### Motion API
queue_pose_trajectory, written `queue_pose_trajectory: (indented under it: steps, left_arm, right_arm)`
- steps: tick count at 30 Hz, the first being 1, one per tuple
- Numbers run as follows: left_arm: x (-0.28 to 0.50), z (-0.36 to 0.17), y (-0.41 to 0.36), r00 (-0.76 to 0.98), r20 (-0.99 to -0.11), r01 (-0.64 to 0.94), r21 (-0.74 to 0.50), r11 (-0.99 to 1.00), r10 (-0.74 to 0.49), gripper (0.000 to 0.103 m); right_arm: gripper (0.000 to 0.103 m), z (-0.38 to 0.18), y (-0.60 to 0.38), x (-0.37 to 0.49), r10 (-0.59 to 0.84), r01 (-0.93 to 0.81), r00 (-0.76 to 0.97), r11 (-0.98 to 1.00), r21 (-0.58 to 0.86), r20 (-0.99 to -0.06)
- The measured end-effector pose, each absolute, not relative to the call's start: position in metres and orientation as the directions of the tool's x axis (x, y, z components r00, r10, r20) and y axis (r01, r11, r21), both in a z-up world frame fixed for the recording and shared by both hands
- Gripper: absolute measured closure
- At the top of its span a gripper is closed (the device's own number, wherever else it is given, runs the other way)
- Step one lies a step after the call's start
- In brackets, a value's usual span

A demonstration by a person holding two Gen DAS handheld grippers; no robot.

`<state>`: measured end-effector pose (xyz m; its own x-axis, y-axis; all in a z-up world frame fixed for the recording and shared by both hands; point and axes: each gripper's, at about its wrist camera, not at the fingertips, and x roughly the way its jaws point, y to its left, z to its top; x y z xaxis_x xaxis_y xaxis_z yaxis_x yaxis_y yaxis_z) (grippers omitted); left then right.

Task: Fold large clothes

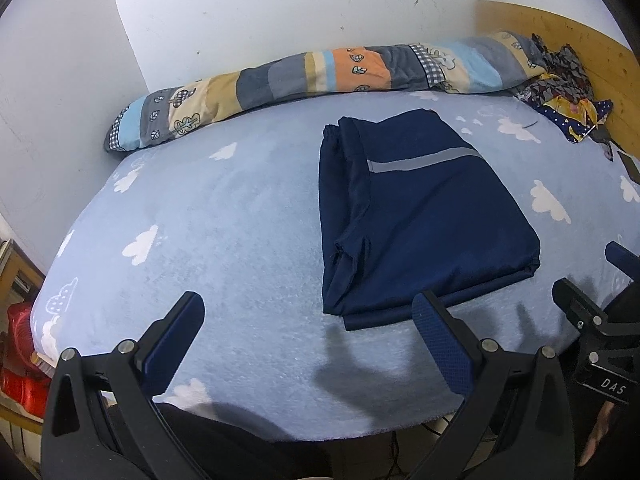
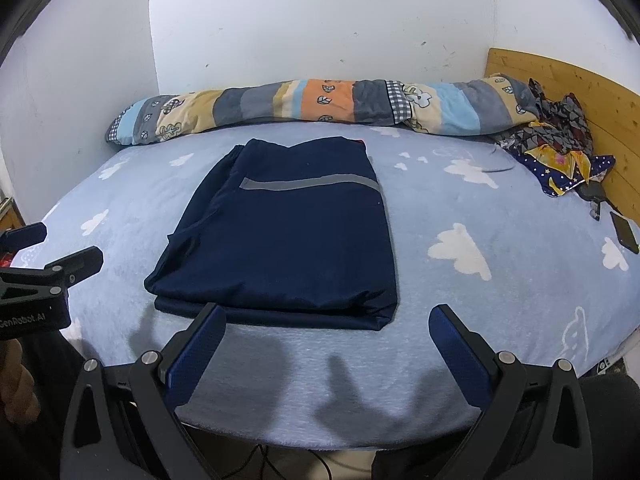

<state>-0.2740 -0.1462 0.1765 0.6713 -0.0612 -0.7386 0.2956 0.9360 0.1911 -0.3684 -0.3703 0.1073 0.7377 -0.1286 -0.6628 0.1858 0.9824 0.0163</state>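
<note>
Navy garment point(image 2: 288, 236) laid folded on cloud-print bed point(image 2: 500, 300), left tool point(image 1: 308, 312) spread wide, right tool point(image 2: 328, 324) spread wide, nothing held

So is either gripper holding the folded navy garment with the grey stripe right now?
No, the left gripper and right gripper both hang open and empty, short of the folded navy garment.

Bed point(image 2: 500, 300): near edge hidden behind gripper frames, both views. Red thing point(image 1: 20, 344) at left border cut off; what it is, unclear. Phone point(image 2: 625, 233) clipped by the right border. Dark small item point(image 2: 594, 196) beside it too small to tell. Garment point(image 2: 288, 236): inner layers hidden under the top fold.
</note>
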Motion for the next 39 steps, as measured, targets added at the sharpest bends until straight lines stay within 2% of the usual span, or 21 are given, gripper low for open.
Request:
queue_pose_trajectory:
  steps: [39]
  left_arm:
    - [-0.2746,0.1725,-0.1466,0.666,-0.744,0.324,0.225,0.919,-0.053,0.0]
  right_arm:
    - [0.0,0.1091,-0.3722,-0.3702,-0.128,0.189,0.734,0.982,0.019,-0.667]
